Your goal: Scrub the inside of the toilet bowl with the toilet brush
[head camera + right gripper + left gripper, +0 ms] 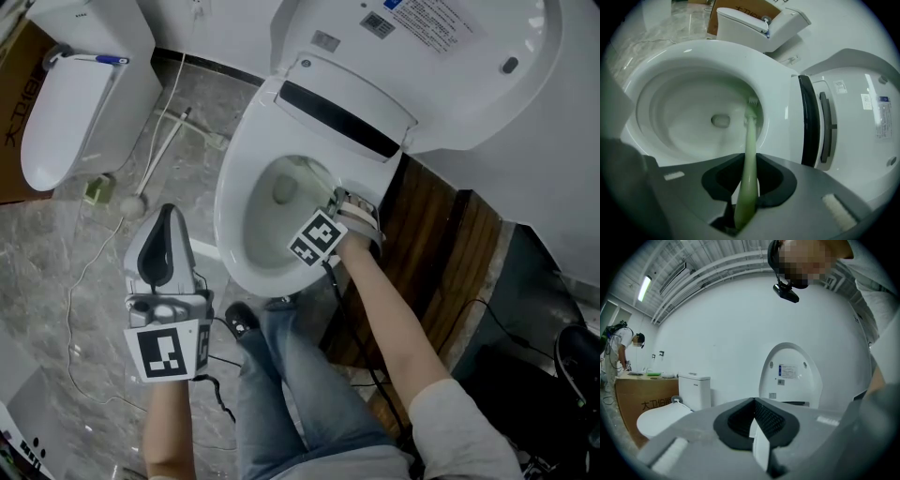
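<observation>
The white toilet bowl [230,202] stands open, its lid [422,56] raised. My right gripper [330,199] sits at the bowl's right rim, shut on the pale green toilet brush [749,140]. The brush head [752,104] rests against the inner wall of the bowl [693,51], right of the drain hole [721,121]. In the right gripper view the handle runs straight out between the jaws of that gripper [750,161]. My left gripper [166,214] is held up left of the bowl, away from it, shut with nothing in it; its own view shows it [754,405] facing the lid [790,373].
A second white toilet [70,103] stands at the far left beside a cardboard box [11,122]. A white long-handled tool [155,155] and cables [80,281] lie on the marble floor. A wooden panel [441,244] lies right of the bowl. My leg [281,375] is in front.
</observation>
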`<state>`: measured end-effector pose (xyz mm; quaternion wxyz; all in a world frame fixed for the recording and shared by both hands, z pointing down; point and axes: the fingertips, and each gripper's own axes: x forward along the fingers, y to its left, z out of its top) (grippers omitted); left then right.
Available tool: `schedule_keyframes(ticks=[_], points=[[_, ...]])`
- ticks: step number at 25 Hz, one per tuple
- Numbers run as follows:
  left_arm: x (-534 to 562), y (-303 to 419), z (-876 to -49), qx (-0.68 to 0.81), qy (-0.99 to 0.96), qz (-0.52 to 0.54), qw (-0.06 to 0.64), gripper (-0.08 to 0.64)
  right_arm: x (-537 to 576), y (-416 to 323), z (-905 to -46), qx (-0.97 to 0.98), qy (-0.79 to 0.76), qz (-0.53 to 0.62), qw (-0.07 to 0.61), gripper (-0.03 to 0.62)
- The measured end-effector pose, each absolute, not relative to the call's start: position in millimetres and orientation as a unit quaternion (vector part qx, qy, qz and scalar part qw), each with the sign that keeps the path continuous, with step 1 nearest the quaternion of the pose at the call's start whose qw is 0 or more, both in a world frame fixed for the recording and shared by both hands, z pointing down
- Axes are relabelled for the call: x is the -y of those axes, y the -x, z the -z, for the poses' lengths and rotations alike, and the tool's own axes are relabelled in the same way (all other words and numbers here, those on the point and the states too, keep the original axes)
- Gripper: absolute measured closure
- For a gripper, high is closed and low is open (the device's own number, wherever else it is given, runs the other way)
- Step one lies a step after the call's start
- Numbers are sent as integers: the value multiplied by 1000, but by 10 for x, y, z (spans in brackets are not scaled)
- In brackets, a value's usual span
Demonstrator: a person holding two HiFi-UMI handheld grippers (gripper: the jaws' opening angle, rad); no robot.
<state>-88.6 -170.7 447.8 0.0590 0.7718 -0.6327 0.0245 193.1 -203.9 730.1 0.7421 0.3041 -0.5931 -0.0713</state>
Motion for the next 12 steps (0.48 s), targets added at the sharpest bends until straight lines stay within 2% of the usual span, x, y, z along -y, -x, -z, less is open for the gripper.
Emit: schedule_keyframes(ticks=[12], points=[[1599,880,-4480,626,-776,-45,65,558,1720,-2384,-7319,535,-292,26,792,520]])
